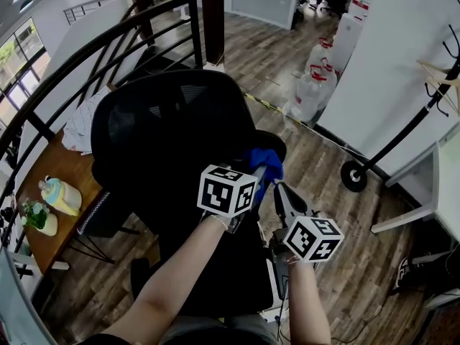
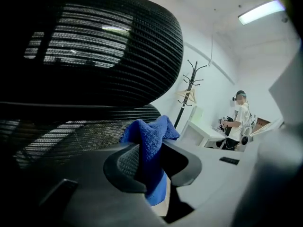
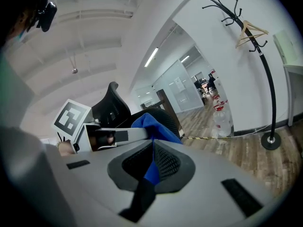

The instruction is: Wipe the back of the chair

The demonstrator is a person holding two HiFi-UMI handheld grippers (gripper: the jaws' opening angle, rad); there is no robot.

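While both grippers meet at centre of head view, left gripper jaws clamp blue cloth; right gripper jaws pinch same cloth. Cloth sits at right edge of black mesh chair back, contact unclear. Coat stand far right.

Blue cloth: mostly hidden behind left gripper marker cube. Chair seat: covered by forearms. Coat rack: top cut by right edge. Distant person: too small for detail.

Fuzzy cloth, mesh chair back (matt)
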